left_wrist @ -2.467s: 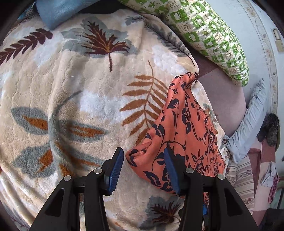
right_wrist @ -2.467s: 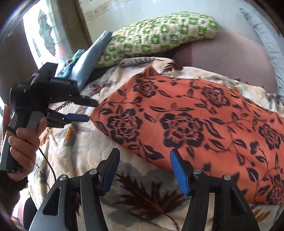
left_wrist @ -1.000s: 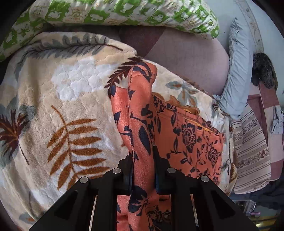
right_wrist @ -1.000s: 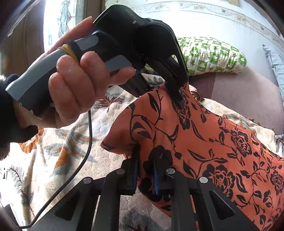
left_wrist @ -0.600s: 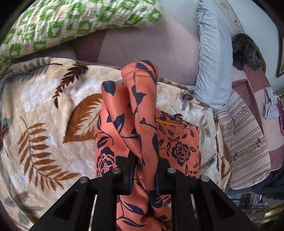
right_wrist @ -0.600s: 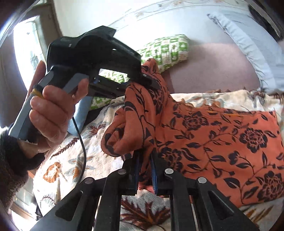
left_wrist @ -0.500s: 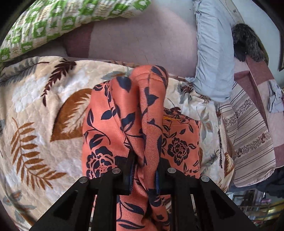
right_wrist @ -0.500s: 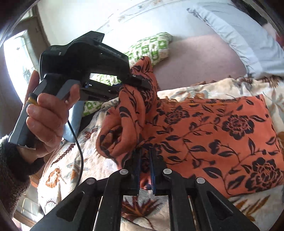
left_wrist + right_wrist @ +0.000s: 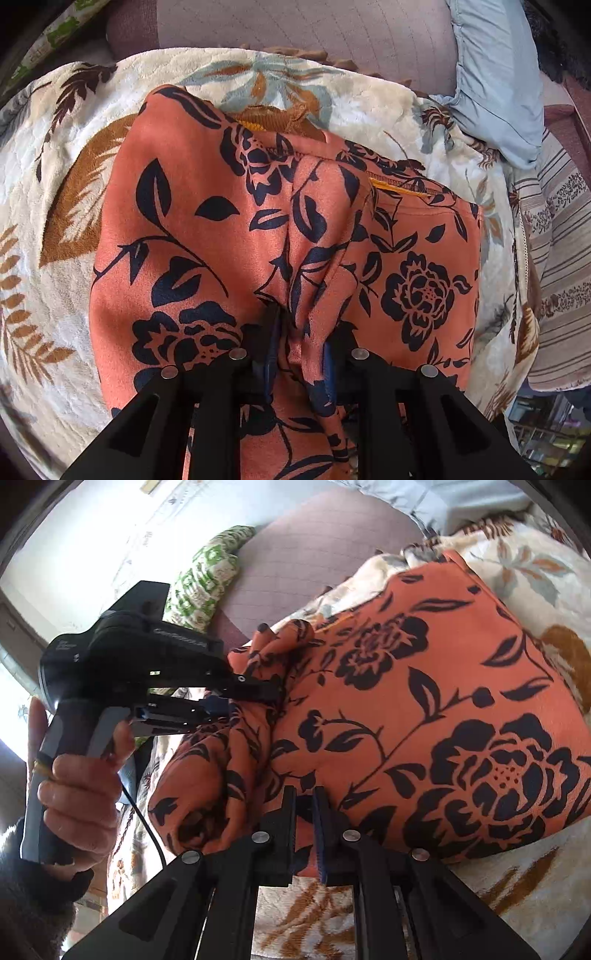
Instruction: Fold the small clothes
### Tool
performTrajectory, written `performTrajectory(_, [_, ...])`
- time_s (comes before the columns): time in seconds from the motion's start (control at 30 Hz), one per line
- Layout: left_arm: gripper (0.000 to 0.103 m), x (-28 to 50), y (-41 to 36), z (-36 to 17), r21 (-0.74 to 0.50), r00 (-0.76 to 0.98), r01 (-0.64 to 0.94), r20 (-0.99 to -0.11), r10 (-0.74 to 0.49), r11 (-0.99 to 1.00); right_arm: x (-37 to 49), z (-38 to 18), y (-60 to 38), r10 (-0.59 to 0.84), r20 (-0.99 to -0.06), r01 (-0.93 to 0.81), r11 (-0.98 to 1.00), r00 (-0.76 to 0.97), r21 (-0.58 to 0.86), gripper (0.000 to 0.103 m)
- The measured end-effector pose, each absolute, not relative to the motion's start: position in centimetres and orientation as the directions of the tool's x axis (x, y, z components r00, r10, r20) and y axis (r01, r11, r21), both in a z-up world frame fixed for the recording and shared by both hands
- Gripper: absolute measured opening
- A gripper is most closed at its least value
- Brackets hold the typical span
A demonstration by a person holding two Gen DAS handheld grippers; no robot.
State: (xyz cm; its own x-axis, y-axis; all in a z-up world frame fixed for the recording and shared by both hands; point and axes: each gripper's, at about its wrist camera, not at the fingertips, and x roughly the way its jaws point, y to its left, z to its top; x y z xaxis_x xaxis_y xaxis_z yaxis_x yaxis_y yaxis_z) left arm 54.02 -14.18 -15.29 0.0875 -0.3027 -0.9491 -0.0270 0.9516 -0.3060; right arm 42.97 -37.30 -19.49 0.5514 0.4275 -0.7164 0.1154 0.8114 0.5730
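Note:
An orange garment (image 9: pixel 192 236) with a dark floral print lies on a leaf-patterned blanket (image 9: pixel 74 155), folded over onto itself. My left gripper (image 9: pixel 301 350) is shut on a bunched edge of the garment, low over its lower layer. In the right wrist view the garment (image 9: pixel 424 709) fills the middle. My right gripper (image 9: pixel 304 823) is shut on its near edge. The left gripper (image 9: pixel 255 690), held by a hand, pinches the cloth to the left.
A mauve sofa back (image 9: pixel 295 29) runs behind the blanket. A pale blue cushion (image 9: pixel 495 81) lies at the right, a striped cloth (image 9: pixel 557 280) beyond it. A green-and-white pillow (image 9: pixel 207 579) rests at the far left.
Both grippers closed on the garment's left edge, lifted it and carried it to the right over the rest. The raised fold has come down and now lies spread across the lower layer.

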Motion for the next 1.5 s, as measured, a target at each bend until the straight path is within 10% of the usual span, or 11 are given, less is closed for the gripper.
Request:
performTrajectory(0.43, [0.053,42.0,-4.1,-7.2,-0.604,0.378,-0.106,-0.759,-0.53,0.79,43.0,-16.5,-39.3,0.434,-0.647,0.104,0.776,0.627,0.621,0.032])
performTrajectory(0.8, [0.054,35.1,-3.1,-13.2,-0.748,0.397,-0.271,-0.66,-0.638,0.606,53.4,-16.3,-38.1,0.565,-0.664,0.116,0.713,0.49,0.692,0.064])
performTrajectory(1.1, [0.054,36.5,-2.5,-16.9,-0.792,0.447,-0.393,-0.608,-0.656,0.467,57.7,-18.7,-34.7,0.624,-0.681,0.049,0.723,0.383,0.69,0.063])
performTrajectory(1.27, [0.051,37.5,-3.9,-21.0,-0.774,0.39,-0.457,-0.617,-0.683,0.438,58.2,-18.4,-32.8,0.53,-0.771,-0.051,0.834,0.353,0.55,0.017])
performTrajectory(1.5, [0.025,39.1,-4.7,-21.7,-0.764,0.355,-0.469,-0.622,-0.698,0.443,57.2,-15.7,-33.9,0.539,-0.727,-0.08,0.822,0.425,0.563,0.014])
